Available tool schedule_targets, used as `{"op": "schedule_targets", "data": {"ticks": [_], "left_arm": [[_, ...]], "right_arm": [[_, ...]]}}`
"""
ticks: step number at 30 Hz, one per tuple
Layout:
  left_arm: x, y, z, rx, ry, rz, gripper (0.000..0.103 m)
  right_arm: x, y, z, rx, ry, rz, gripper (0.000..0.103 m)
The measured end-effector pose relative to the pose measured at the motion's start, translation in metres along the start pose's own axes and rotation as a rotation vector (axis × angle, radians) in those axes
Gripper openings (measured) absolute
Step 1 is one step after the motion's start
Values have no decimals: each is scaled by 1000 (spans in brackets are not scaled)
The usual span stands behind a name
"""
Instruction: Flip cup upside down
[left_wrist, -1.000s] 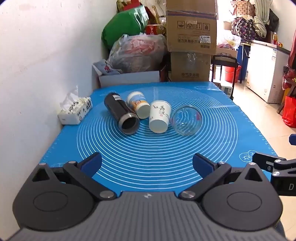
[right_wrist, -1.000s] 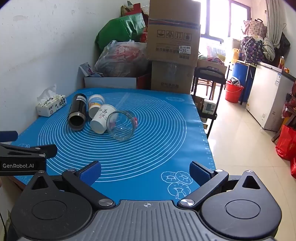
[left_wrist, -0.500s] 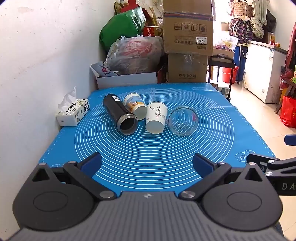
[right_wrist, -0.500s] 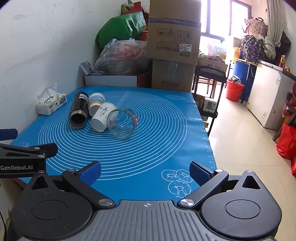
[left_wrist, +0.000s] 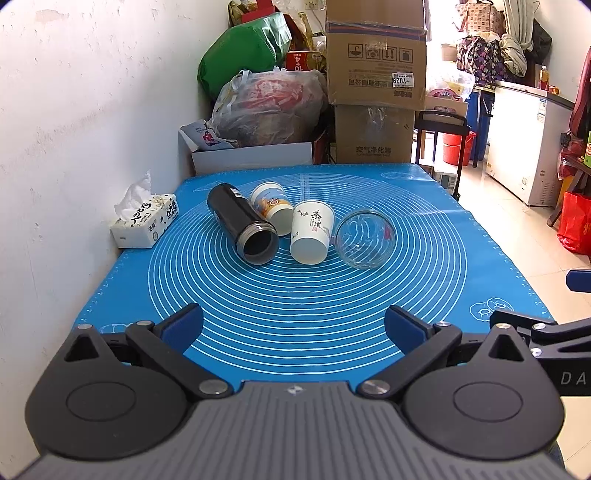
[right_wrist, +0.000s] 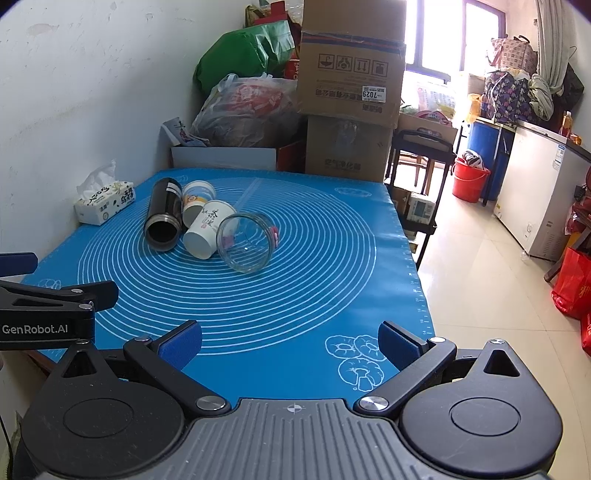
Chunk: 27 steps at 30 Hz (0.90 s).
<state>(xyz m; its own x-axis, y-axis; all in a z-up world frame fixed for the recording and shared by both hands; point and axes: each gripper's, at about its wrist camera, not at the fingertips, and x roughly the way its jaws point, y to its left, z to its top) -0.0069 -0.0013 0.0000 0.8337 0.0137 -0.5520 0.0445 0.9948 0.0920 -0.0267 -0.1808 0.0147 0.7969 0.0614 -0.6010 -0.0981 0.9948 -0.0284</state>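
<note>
Several cups lie on their sides in a row on the blue mat (left_wrist: 295, 314): a black flask (left_wrist: 242, 229), a printed paper cup (left_wrist: 271, 208), a white paper cup (left_wrist: 312, 236) and a clear glass cup (left_wrist: 365, 238). They also show in the right wrist view: the flask (right_wrist: 164, 218), printed cup (right_wrist: 195, 203), white cup (right_wrist: 207, 232) and glass cup (right_wrist: 245, 243). My left gripper (left_wrist: 293, 326) is open and empty at the mat's near edge. My right gripper (right_wrist: 290, 341) is open and empty near the mat's front right corner.
A tissue box (left_wrist: 146, 219) sits at the mat's left edge by the white wall. Cardboard boxes (left_wrist: 375, 81) and bags (left_wrist: 269, 107) are piled behind the table. The table's right edge drops to a tiled floor (right_wrist: 480, 295).
Both grippers have drawn back and risen slightly, so the cups sit a little farther off. Nothing on the mat has moved.
</note>
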Motion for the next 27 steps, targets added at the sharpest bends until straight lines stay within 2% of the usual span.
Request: {"op": "schedule_targets", "data": {"ticks": [27], "left_arm": [[-2, -4, -1, 11, -6, 17, 103]], "right_arm": [[0, 3, 2, -18, 10, -6, 103]]}}
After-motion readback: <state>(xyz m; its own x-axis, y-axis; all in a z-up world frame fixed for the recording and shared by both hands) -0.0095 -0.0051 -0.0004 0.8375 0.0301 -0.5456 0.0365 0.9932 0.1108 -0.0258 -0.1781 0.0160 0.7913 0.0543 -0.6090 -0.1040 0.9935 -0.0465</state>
